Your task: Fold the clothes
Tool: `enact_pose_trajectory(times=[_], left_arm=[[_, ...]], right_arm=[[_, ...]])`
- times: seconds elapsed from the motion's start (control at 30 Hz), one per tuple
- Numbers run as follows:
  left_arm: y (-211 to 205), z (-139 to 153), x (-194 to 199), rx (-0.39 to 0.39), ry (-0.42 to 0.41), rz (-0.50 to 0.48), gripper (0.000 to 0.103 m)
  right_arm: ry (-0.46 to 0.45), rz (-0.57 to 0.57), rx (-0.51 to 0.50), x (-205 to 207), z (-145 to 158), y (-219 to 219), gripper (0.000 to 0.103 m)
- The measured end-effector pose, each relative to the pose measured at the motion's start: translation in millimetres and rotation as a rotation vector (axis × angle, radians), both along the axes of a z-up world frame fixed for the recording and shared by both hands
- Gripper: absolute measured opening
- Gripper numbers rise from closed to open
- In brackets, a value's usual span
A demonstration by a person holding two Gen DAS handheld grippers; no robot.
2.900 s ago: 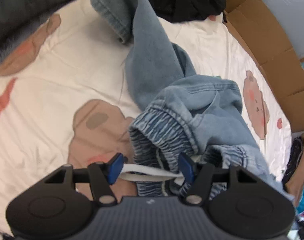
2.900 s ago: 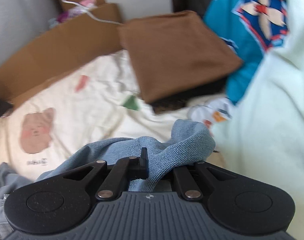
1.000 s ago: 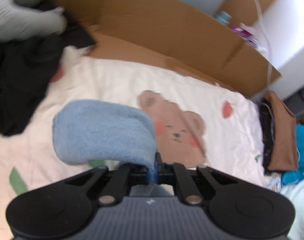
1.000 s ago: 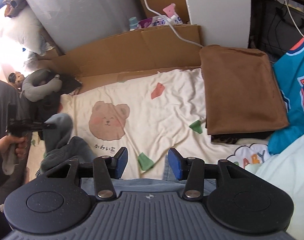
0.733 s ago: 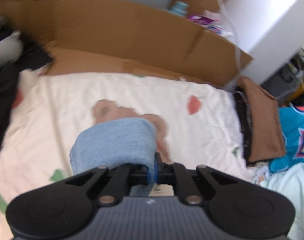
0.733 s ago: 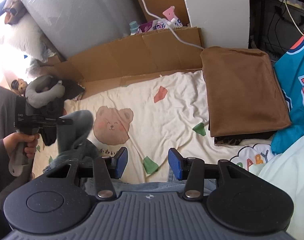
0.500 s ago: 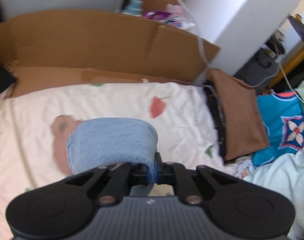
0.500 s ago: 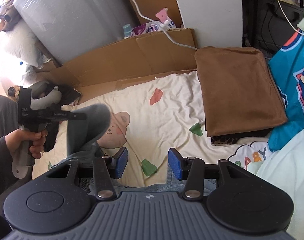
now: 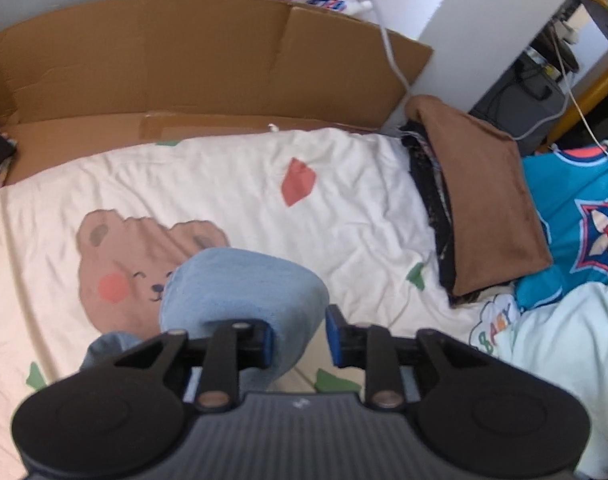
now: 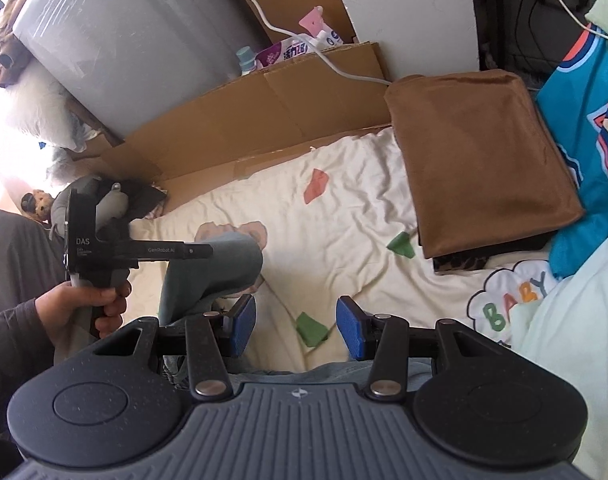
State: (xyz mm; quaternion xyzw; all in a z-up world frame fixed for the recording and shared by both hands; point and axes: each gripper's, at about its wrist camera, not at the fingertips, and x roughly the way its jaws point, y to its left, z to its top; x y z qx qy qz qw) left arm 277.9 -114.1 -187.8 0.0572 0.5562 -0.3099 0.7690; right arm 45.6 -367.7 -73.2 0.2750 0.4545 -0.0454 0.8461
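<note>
The blue jeans leg (image 9: 240, 292) hangs over the bear-print sheet (image 9: 344, 208), draped on the left gripper (image 9: 298, 334), whose jaws are opening around it, one pad clear of the cloth. The right gripper (image 10: 296, 326) gapes empty above the waistband (image 10: 324, 370). This fold looks half laid, smoothing and further folds remaining; a folded brown garment (image 10: 480, 152) lies aside.

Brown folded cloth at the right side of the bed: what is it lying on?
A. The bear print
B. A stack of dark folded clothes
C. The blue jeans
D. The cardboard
B. In both wrist views the brown folded cloth rests on dark folded layers whose edges show beneath it, beside the cream bedsheet.
</note>
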Motion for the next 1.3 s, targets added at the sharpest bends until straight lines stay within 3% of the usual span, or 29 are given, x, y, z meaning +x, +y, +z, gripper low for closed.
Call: enact_pose_trajectory(times=[0.1,0.17,0.27,0.57,0.83,1.1,1.3], left_arm=[[9,9,0,0.012,-0.015,0.011,0.040],[20,21,0,0.018,-0.038,0.024,0.057],[38,40,-1,0.036,-0.088,0.039,0.065],[138,71,-3,0.133,-0.120,0.244,0.070],[242,62,-45,0.187,-0.070,0.474,0.072],[306,22,-84,0.129,0.021,0.620,0.074],[309,-15,-121,0.027,0.114,0.636,0.074]], right_arm=[[-0.002,0.012,0.016,3,0,5,0.052],[-0.004,0.023,0.026,5,1,9,0.052],[-0.012,0.045,0.033,8,3,17,0.052],[-0.054,0.112,0.058,18,17,45,0.053],[-0.064,0.179,0.066,23,17,64,0.053],[-0.031,0.276,-0.020,30,2,89,0.053],[-0.041,0.374,-0.079,49,-10,122,0.053]])
